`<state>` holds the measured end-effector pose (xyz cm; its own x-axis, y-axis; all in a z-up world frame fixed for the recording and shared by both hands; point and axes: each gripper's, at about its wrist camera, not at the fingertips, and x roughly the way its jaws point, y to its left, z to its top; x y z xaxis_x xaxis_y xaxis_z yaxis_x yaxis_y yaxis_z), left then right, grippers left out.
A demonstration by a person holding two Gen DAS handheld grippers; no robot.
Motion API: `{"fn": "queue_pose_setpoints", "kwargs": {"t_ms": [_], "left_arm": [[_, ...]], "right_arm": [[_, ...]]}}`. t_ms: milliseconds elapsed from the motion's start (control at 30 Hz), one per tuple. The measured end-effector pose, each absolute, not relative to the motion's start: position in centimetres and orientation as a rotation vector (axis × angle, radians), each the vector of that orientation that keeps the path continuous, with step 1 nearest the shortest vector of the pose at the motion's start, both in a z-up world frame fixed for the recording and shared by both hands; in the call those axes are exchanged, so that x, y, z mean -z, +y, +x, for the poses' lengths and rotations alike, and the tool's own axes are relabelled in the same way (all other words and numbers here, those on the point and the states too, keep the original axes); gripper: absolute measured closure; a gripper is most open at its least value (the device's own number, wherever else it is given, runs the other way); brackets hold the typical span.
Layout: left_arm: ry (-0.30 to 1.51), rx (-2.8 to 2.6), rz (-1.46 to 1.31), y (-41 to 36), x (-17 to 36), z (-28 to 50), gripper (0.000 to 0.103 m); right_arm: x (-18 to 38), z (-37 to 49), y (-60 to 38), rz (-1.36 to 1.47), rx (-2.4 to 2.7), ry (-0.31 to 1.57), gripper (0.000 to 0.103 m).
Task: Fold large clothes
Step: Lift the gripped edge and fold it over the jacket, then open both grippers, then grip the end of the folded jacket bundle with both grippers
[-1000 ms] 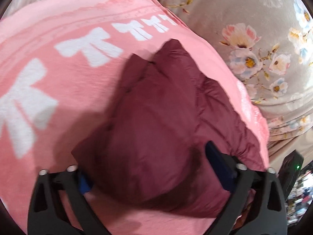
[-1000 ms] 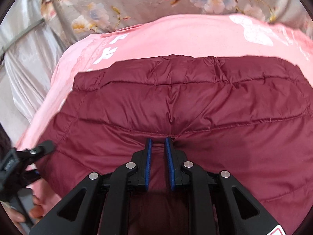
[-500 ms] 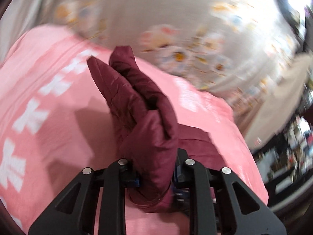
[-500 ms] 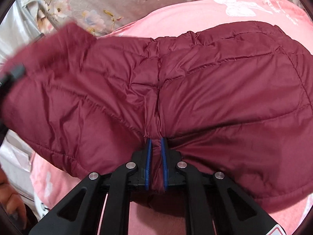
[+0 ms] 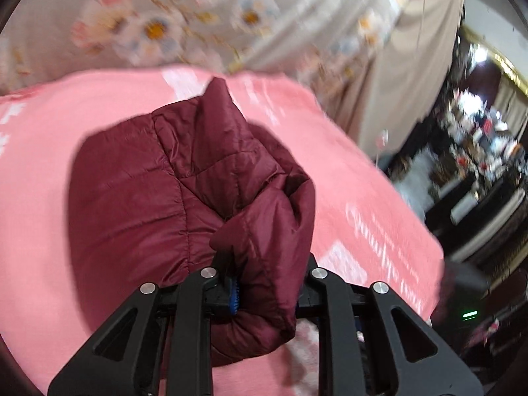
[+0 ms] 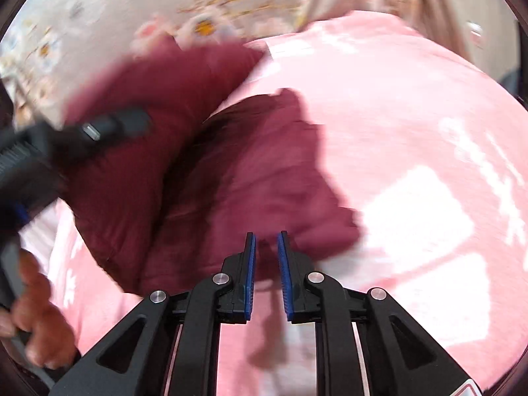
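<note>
A maroon quilted puffer jacket (image 5: pixel 158 194) lies bunched on a pink blanket (image 5: pixel 49 138). My left gripper (image 5: pixel 267 283) is shut on a thick fold of the jacket, which bulges between and over its fingers. In the right wrist view the jacket (image 6: pixel 257 171) is blurred and partly lifted at the left, where the left gripper (image 6: pixel 109 128) holds it. My right gripper (image 6: pixel 265 254) hangs just in front of the jacket's near edge, jaws slightly apart with nothing between them.
The pink blanket (image 6: pixel 412 165) with white print covers a bed. A grey floral sheet (image 5: pixel 165 16) lies behind it. Cluttered dark shelves (image 5: pixel 478 151) stand at the right. A hand (image 6: pixel 36 316) holds the left gripper's handle.
My right gripper has let go of the jacket and pulled back, jaws now slightly apart. My left gripper, open a second ago, stays shut on a fold and has carried it across the blanket.
</note>
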<state>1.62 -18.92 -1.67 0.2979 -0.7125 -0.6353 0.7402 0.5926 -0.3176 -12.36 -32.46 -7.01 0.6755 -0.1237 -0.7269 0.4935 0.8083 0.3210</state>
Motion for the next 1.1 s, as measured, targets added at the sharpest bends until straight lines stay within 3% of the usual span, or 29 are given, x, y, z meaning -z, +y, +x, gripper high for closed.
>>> {"fn": "queue_pose_setpoints", "kwargs": {"t_ms": [167,333,400,467,533,600,733,967,1000,1033,1067,1100], "left_arm": [[0.9,0.934,0.159,-23.8,6.8,1.3,0.083],[0.958,0.938,0.137,-24.3,7.0,1.2,0.08],[0.983,0.991,0.033,-22.8,5.1,1.6,0.062],[0.941,1.04,-0.072,-20.4,1.8,1.9,0.046],[0.83,1.05,-0.123,-18.1,-1.8,2.0,0.038],[0.716,0.971,-0.128,-15.9,-4.9,2.9,0.027],[0.618,0.73,-0.098,-13.0,-7.5,6.6,0.025],[0.78,0.536,-0.07,-12.2,-2.9,15.4,0.025],[0.8,0.525,-0.064,-12.5,-2.1,16.3,0.025],[0.823,0.526,-0.06,-13.1,-1.3,17.0,0.025],[0.837,0.524,-0.058,-13.5,-0.7,17.6,0.025],[0.849,0.528,-0.061,-14.0,0.0,18.0,0.025]], "right_arm": [[7.3,-15.1,-34.6,0.577,0.43,0.739,0.087],[4.3,-14.2,-35.8,0.577,0.411,0.681,0.086],[1.5,-12.3,-36.6,0.567,0.381,0.631,0.085],[-0.8,-11.0,-37.1,0.564,0.354,0.577,0.07],[-3.1,-9.2,-37.5,0.592,0.307,0.526,0.049],[-4.9,-6.6,-37.9,0.653,0.238,0.484,0.047],[-5.1,-1.4,-38.1,0.73,0.201,0.491,0.037],[2.3,4.9,-39.8,0.891,0.398,0.696,0.036],[3.1,5.3,-40.0,0.895,0.4,0.718,0.036],[4.0,6.0,-39.8,0.88,0.385,0.742,0.047],[4.4,6.6,-39.5,0.831,0.373,0.759,0.063],[4.6,6.6,-39.3,0.796,0.376,0.76,0.094]]}}
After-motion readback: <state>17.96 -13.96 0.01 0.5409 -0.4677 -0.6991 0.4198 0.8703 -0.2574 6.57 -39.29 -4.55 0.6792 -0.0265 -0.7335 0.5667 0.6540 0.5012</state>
